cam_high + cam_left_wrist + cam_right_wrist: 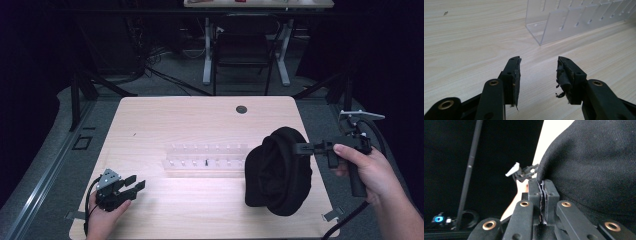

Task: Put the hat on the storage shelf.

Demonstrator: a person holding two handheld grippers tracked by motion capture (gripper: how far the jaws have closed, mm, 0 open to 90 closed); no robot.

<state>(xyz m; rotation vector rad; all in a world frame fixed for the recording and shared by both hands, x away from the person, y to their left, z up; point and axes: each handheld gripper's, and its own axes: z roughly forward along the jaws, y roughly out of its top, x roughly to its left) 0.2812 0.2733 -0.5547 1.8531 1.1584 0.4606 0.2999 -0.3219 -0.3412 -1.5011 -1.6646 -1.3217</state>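
Right tool (301, 148), jaws pinched tight on the edge of a black knitted hat (278, 172), which hangs at the right side of the tabletop (165, 117), just beside a clear plastic rack (205, 159); left tool (134, 183) resting near the front left corner, jaws apart, holding nothing.
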